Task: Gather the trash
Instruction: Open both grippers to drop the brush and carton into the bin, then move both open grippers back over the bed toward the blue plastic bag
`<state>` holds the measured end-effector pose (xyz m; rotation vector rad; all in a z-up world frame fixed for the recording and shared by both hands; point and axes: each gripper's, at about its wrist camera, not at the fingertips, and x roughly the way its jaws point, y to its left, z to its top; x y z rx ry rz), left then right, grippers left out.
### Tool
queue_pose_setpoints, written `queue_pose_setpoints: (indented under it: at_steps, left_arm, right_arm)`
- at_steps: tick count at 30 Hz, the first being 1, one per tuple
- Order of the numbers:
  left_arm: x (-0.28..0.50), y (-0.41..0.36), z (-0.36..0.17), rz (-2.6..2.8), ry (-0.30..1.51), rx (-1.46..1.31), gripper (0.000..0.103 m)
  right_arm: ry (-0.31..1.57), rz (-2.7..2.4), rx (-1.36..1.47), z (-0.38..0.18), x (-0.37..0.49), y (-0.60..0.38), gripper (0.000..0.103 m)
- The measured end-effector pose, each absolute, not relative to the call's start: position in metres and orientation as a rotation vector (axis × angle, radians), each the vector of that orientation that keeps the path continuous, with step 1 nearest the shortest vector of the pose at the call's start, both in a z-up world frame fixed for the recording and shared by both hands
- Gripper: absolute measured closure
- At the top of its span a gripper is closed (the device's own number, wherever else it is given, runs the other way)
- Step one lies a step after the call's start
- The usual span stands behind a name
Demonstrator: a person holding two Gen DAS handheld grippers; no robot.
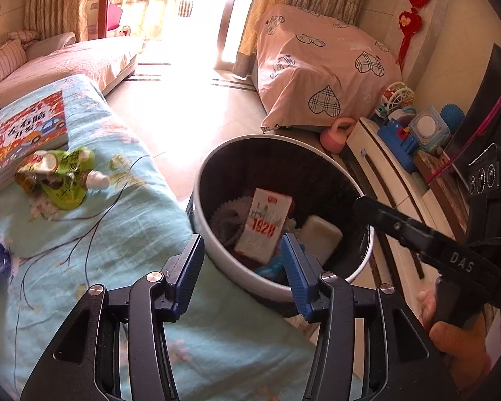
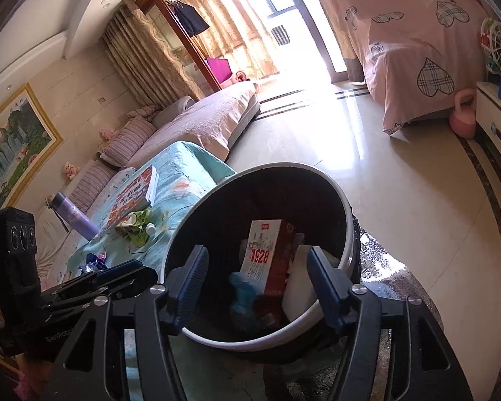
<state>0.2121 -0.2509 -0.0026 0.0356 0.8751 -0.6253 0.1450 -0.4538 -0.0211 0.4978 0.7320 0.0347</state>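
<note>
Both my grippers hover over the round trash bin, white rim and dark ribbed wall. My left gripper and right gripper have their ribbed blue fingers apart, nothing between them. Inside the bin lie a flat red-and-white carton, a white block and blue plastic. A crumpled green pouch rests on the table's soft floral cloth, far left.

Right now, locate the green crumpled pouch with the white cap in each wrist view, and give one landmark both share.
Left wrist view: green pouch lies left of centre on the blue bedspread, beside the book.
Right wrist view: green pouch sits small, left of centre, below the book.
Shared landmark: the trash bin holding the 1928 carton.
</note>
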Motion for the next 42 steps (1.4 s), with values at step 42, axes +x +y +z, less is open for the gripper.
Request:
queue_pose_setpoints:
  at_steps: [42]
  left_arm:
    - [0.190,0.041,-0.045,-0.185,0.899,-0.193,0.052]
  right_arm:
    - [0.819,0.453,0.360,-0.040,0.188,-0.206,0.009]
